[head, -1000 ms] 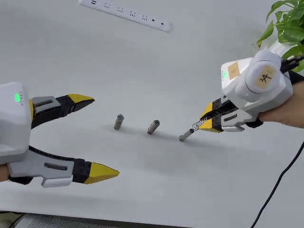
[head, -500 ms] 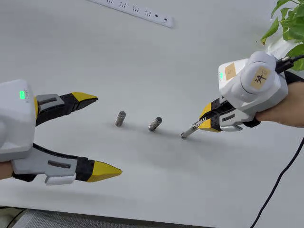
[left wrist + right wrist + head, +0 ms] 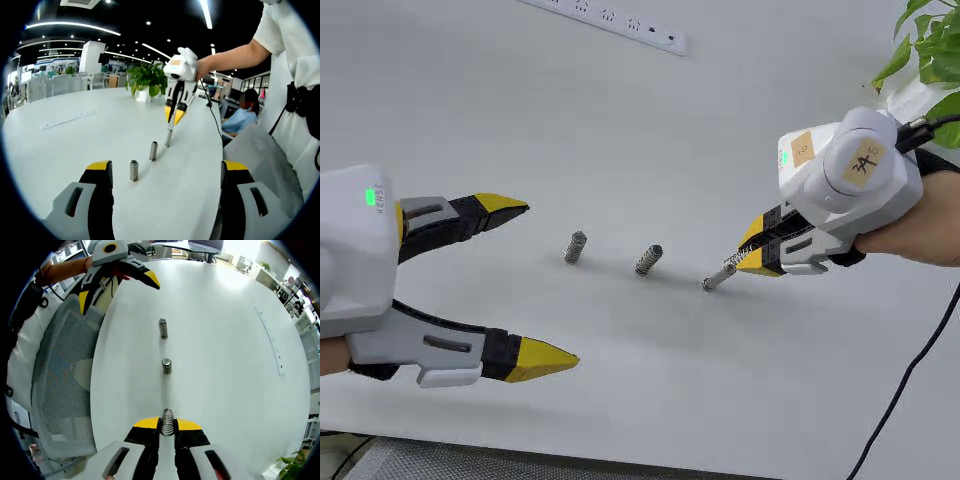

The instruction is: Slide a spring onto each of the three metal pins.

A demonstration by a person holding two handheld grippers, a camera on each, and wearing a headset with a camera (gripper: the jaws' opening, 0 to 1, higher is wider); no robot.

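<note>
White table [image 3: 620, 120] takes up most of what I see. My left gripper [image 3: 526, 281] hovers at the near left above it, with its jaws spread wide and nothing between them. My right gripper [image 3: 751, 257] is at the right, with its jaws pressed together on the held spring [image 3: 737, 259], pinching its upper end. Plant [image 3: 930, 50] sits at the far right and a power strip [image 3: 610, 20] lies along the far side.

Three pins stand in a row mid-table, between the two grippers. The left pin [image 3: 580, 237] has the left spring [image 3: 575, 250] around its shaft. The middle pin [image 3: 654, 249] has the middle spring [image 3: 646, 264] around its shaft the same way. The right pin [image 3: 717, 278] is bare on its lower part, and the held spring's free end meets its top. I can't tell if the coil is over the tip or just touching it. In the left gripper view the held spring hangs above that pin, in line with it.
</note>
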